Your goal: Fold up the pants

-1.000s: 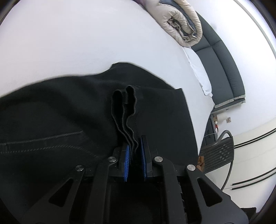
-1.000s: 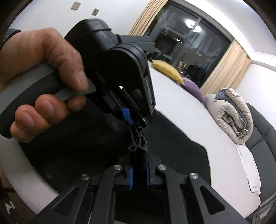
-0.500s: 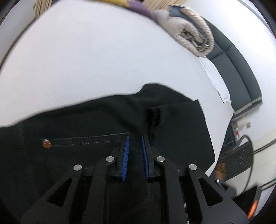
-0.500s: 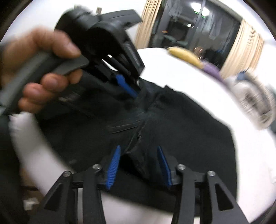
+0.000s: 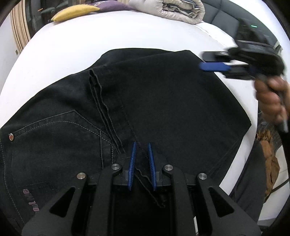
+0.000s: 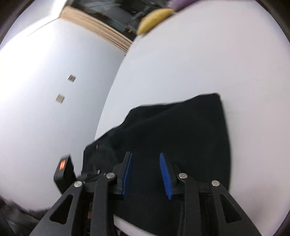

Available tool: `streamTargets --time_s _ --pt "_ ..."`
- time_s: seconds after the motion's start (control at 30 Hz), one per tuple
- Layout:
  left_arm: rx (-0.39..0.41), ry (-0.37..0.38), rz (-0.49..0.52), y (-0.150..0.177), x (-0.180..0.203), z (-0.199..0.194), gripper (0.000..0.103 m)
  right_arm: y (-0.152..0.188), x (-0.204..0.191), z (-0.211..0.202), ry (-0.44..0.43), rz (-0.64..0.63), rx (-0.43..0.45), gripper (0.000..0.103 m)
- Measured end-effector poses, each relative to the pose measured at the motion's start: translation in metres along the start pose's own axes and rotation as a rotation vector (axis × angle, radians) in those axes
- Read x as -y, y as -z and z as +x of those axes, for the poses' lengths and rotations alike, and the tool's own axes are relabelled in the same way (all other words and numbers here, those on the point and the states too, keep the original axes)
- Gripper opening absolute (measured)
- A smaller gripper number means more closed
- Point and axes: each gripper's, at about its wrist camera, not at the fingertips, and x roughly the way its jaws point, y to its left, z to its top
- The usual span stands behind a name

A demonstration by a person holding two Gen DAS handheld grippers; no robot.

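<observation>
Left wrist view: black pants (image 5: 163,94) lying folded on white bed (image 5: 76,41), both claws off the cloth.

Yellow pillow (image 5: 74,10), purple pillow (image 5: 108,6) and rolled duvet (image 5: 174,9) along far edge; nothing between claws and cloth. Left gripper (image 5: 141,163) narrowly parted, empty, hovering over the inseam near the bed's near edge. Right gripper (image 6: 145,175) wide apart, empty, above the pants' right side.

Bright, even indoor light; fisheye bends edges; right tool (image 5: 215,66) motion-blurred above pants (image 5: 163,101); right view soft.
</observation>
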Motion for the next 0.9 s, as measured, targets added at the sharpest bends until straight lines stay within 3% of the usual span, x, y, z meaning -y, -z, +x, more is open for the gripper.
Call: streamTargets --time_s 0.07,0.13,0.17,0.2,0.4,0.57,0.73,0.9 --pt "0.002 -0.009 -0.002 0.001 -0.002 0.001 0.014 -0.018 0.020 0.016 0.006 0.046 -0.027 0.033" --pt "0.005 -0.015 -0.005 0.001 -0.002 0.001 0.014 -0.028 0.035 0.032 0.013 0.081 -0.052 0.017" --pt "0.004 -0.016 -0.005 0.001 -0.001 0.000 0.014 -0.025 0.041 0.037 0.019 0.100 -0.058 0.001" --pt "0.004 -0.016 -0.004 0.002 0.000 0.000 0.014 -0.024 0.047 0.038 0.013 0.121 -0.058 0.000" --pt "0.009 -0.015 -0.005 0.004 -0.011 -0.003 0.014 0.002 0.045 0.029 0.002 0.097 -0.094 0.002" --pt "0.015 -0.025 -0.003 0.003 0.002 0.001 0.014 0.064 0.031 0.015 -0.003 0.101 -0.139 0.002" --pt "0.022 -0.032 -0.001 0.008 0.008 0.001 0.014 0.104 0.031 -0.004 -0.015 0.178 -0.088 0.002" --pt "0.027 -0.030 -0.003 0.012 0.009 0.003 0.014 0.113 0.041 -0.002 -0.032 0.242 -0.039 0.000"
